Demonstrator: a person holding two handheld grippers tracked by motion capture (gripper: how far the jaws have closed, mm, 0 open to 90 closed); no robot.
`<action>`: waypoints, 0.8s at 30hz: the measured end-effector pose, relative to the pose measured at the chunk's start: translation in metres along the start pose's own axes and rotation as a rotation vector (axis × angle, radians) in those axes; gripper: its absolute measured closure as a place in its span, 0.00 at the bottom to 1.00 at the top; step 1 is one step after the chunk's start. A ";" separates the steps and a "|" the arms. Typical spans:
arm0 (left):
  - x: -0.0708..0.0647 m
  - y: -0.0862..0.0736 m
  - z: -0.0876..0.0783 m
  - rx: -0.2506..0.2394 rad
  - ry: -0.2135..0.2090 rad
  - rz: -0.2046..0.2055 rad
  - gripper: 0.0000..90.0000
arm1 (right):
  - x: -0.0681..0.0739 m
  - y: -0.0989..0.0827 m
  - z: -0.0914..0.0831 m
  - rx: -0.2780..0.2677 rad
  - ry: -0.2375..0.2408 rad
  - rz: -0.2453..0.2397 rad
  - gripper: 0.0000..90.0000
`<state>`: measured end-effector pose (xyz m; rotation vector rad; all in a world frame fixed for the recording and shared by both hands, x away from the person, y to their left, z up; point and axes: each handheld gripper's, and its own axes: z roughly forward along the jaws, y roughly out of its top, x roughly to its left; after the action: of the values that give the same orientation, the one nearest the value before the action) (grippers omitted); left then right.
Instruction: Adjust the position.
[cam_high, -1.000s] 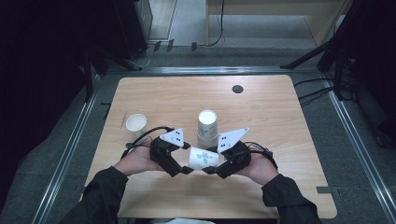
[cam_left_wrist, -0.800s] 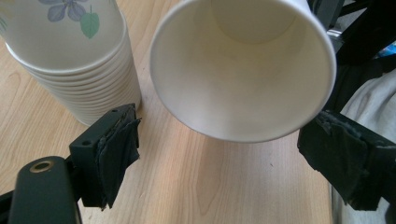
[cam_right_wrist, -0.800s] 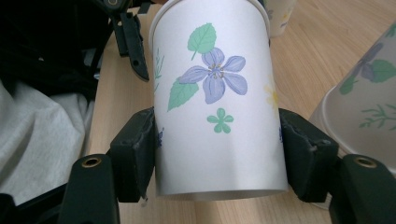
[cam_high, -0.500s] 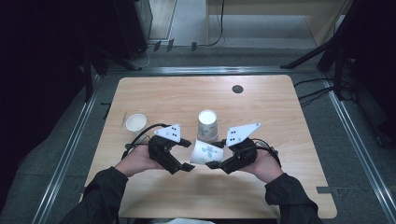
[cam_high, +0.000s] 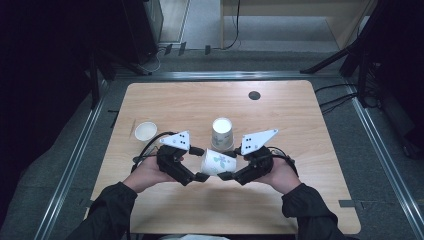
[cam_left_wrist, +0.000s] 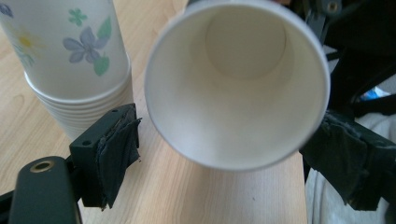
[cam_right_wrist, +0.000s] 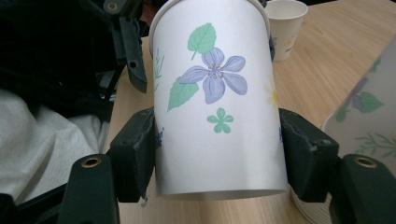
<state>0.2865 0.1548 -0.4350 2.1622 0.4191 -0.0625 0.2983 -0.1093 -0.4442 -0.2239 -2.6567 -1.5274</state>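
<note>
A white paper cup with a flower print (cam_high: 216, 161) lies on its side just above the table, between my two grippers. My right gripper (cam_high: 227, 165) is shut on it; in the right gripper view its pads (cam_right_wrist: 135, 156) press both sides of the cup (cam_right_wrist: 217, 102) near the base. My left gripper (cam_high: 200, 163) faces the cup's open mouth (cam_left_wrist: 238, 84). It is open, its jaws astride the rim with a gap at the left pad (cam_left_wrist: 116, 149).
An upside-down stack of several matching cups (cam_high: 222, 132) stands just behind the grippers. A single upright cup (cam_high: 145, 131) sits at the left of the wooden table (cam_high: 175, 105). A dark round hole (cam_high: 254, 95) is near the far edge.
My right gripper has shifted slightly right and up with the cup. The left gripper has stayed about where it was, jaws as wide as before.
</note>
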 end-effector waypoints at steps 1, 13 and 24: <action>0.000 0.000 -0.001 -0.012 -0.005 -0.002 0.14 | 0.000 0.000 0.001 0.003 0.004 0.000 0.38; -0.004 -0.003 -0.003 -0.067 -0.008 -0.024 0.20 | -0.001 0.004 0.011 0.004 0.047 -0.003 0.38; -0.004 -0.003 -0.009 -0.069 -0.024 -0.006 0.30 | 0.001 0.005 0.013 0.017 0.049 0.000 0.38</action>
<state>0.2811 0.1619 -0.4312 2.0904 0.4087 -0.0766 0.2984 -0.0955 -0.4459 -0.1836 -2.6309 -1.4897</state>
